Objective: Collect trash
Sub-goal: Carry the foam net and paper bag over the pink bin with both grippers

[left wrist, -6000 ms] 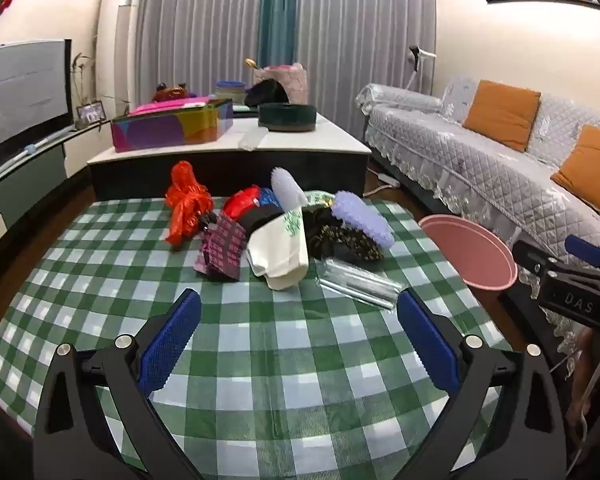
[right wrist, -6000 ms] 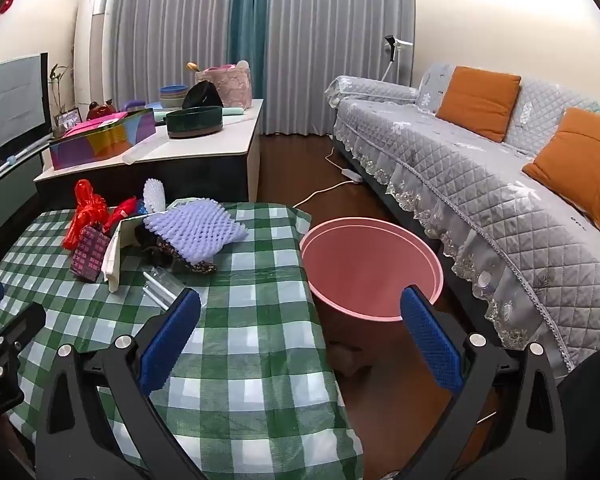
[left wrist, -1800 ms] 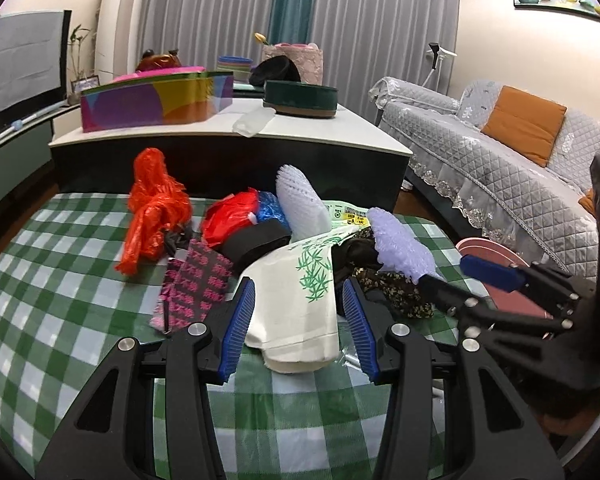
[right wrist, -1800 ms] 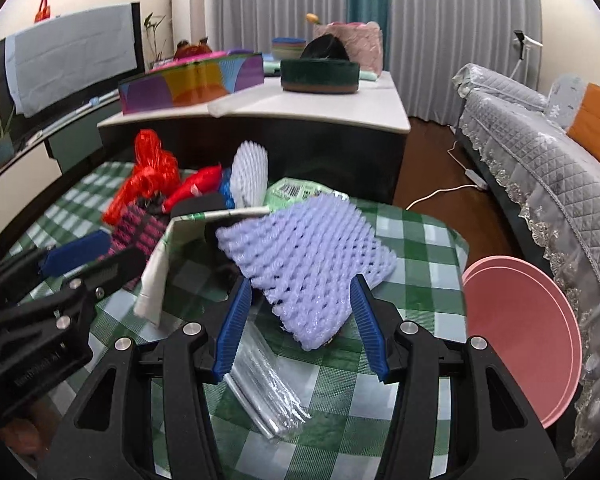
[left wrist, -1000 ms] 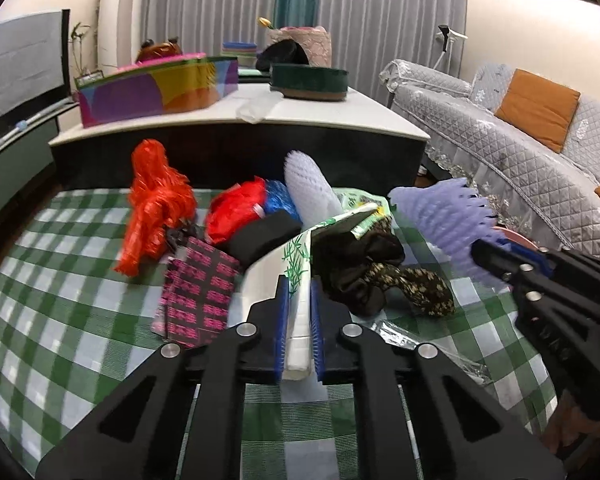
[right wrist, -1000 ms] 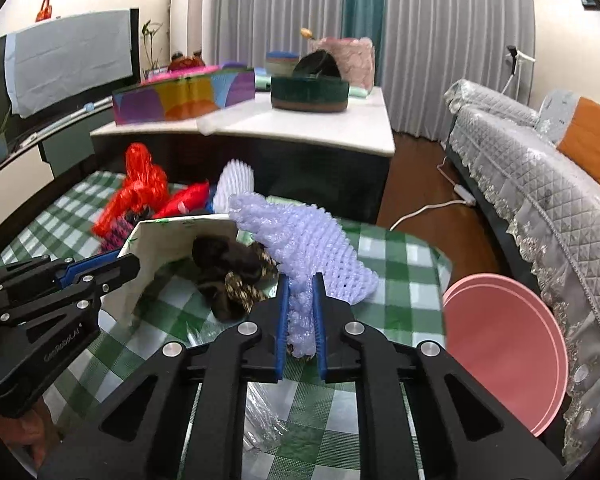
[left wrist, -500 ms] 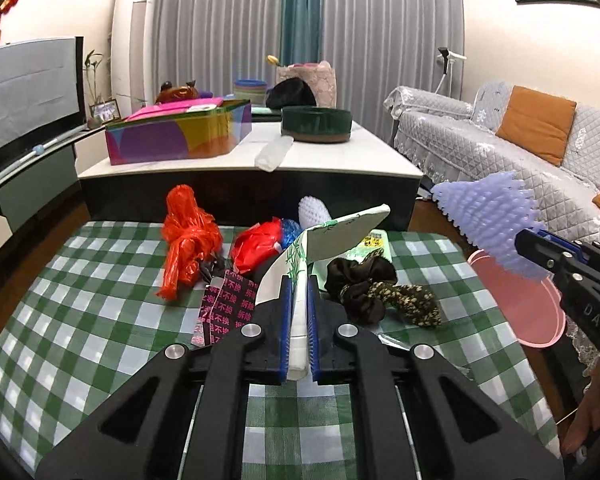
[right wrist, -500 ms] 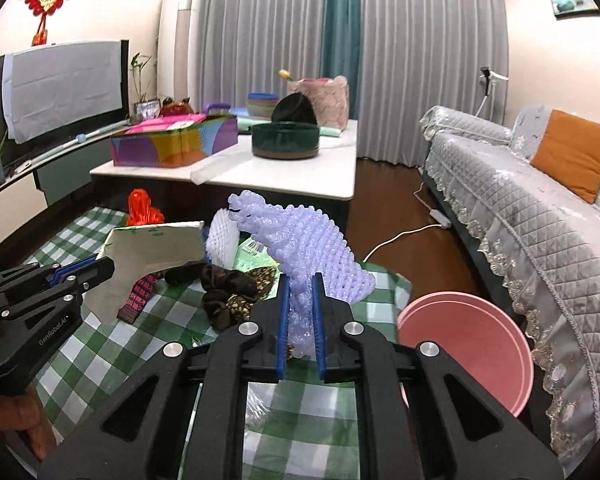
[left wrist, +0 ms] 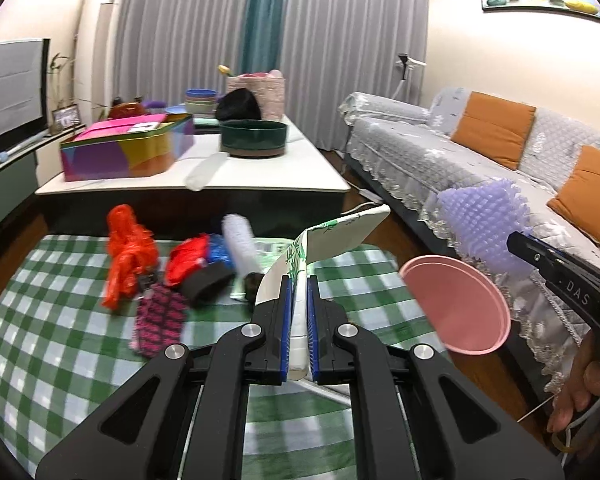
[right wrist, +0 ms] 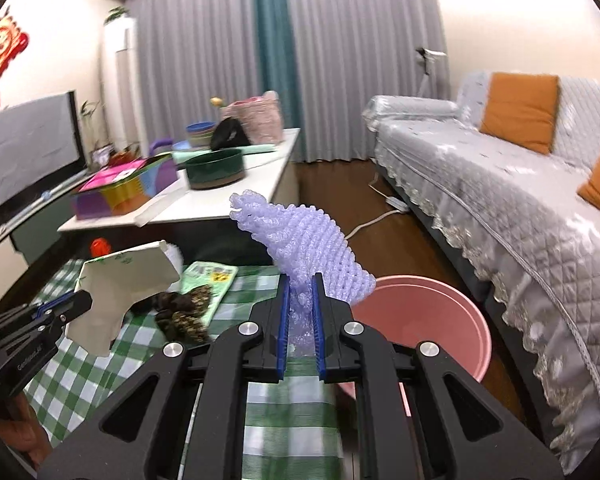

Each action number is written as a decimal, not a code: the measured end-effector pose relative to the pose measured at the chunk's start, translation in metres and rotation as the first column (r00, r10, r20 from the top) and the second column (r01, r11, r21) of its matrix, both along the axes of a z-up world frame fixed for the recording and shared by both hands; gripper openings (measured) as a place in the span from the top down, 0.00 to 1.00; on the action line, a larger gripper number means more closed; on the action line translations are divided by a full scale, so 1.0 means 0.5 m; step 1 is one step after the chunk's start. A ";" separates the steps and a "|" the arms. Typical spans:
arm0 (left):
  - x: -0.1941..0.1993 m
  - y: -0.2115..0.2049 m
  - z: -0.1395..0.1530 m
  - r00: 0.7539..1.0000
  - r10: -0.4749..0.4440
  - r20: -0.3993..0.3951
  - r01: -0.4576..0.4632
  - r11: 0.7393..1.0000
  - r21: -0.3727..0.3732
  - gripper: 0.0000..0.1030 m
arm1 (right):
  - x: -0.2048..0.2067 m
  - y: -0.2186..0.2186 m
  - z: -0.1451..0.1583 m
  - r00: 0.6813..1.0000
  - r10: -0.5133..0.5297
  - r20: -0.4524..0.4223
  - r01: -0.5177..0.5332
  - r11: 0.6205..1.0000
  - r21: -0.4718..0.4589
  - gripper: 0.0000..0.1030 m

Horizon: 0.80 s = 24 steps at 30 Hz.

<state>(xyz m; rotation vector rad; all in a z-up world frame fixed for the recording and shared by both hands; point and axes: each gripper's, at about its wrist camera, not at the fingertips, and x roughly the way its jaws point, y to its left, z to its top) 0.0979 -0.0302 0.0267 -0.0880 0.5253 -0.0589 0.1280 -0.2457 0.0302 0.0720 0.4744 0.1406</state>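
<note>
My left gripper (left wrist: 298, 292) is shut on a white paper bag with green bamboo print (left wrist: 332, 236), held up above the green checked table (left wrist: 60, 344); the bag also shows in the right wrist view (right wrist: 120, 288). My right gripper (right wrist: 300, 292) is shut on a purple foam net (right wrist: 304, 240), held up beside the table's right edge near the pink bin (right wrist: 424, 320). The net (left wrist: 484, 220) and the bin (left wrist: 456, 304) also show in the left wrist view. More trash lies on the table: an orange plastic bag (left wrist: 128, 252), a red wrapper (left wrist: 186, 258), a pink patterned packet (left wrist: 158, 318).
A white foam net (left wrist: 240, 240), a black band (left wrist: 206, 284), a dark patterned cloth (right wrist: 180, 316) and a green packet (right wrist: 208, 276) also lie on the table. A low white table (left wrist: 220, 168) with boxes and bowls stands behind. A grey sofa (right wrist: 520, 200) runs along the right.
Both grippers have swung to the right with their loads. The paper bag and the purple net are lifted higher, and the pink bin is now closer in both views.
</note>
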 end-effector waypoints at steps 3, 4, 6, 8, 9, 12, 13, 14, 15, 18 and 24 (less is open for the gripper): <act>0.021 -0.029 0.003 0.999 -0.033 0.000 0.033 0.999 -0.017 0.93 | 0.007 -0.037 -0.005 0.999 -0.038 -0.009 0.038 0.999 0.023 0.89; 0.029 -0.040 0.004 0.999 -0.044 0.002 0.044 0.999 -0.020 0.93 | 0.009 -0.048 -0.007 0.999 -0.048 -0.014 0.048 0.998 0.029 0.89; 0.041 -0.058 0.005 0.998 -0.064 0.007 0.064 0.998 -0.024 0.93 | 0.015 -0.070 -0.011 0.997 -0.070 -0.021 0.070 0.997 0.038 0.89; 0.056 -0.080 0.007 0.996 -0.085 0.010 0.085 0.996 -0.028 0.93 | 0.023 -0.087 -0.014 0.996 -0.085 -0.027 0.087 0.995 0.043 0.89; 0.062 -0.088 0.007 0.996 -0.093 0.011 0.093 0.995 -0.032 0.93 | 0.028 -0.098 -0.017 0.995 -0.096 -0.030 0.098 0.994 0.046 0.89; 0.085 -0.115 0.005 0.993 -0.122 0.011 0.122 0.992 -0.045 0.93 | 0.036 -0.120 -0.022 0.992 -0.116 -0.040 0.118 0.992 0.055 0.89; 0.092 -0.121 0.004 0.992 -0.129 0.009 0.129 0.991 -0.047 0.93 | 0.040 -0.127 -0.025 0.991 -0.123 -0.043 0.125 0.990 0.058 0.89; 0.100 -0.129 0.003 0.990 -0.139 0.009 0.139 0.989 -0.053 0.93 | 0.043 -0.133 -0.026 0.991 -0.129 -0.047 0.131 0.989 0.063 0.89; 0.107 -0.137 0.003 0.989 -0.148 0.009 0.149 0.987 -0.057 0.93 | 0.047 -0.140 -0.029 0.990 -0.134 -0.052 0.137 0.988 0.069 0.89; 0.131 -0.161 0.003 0.985 -0.174 0.011 0.174 0.982 -0.066 0.93 | 0.058 -0.157 -0.036 0.987 -0.150 -0.062 0.154 0.985 0.077 0.89; 0.176 -0.202 -0.006 0.976 -0.219 0.003 0.219 0.972 -0.089 0.93 | 0.076 -0.179 -0.053 0.981 -0.174 -0.080 0.180 0.981 0.074 0.89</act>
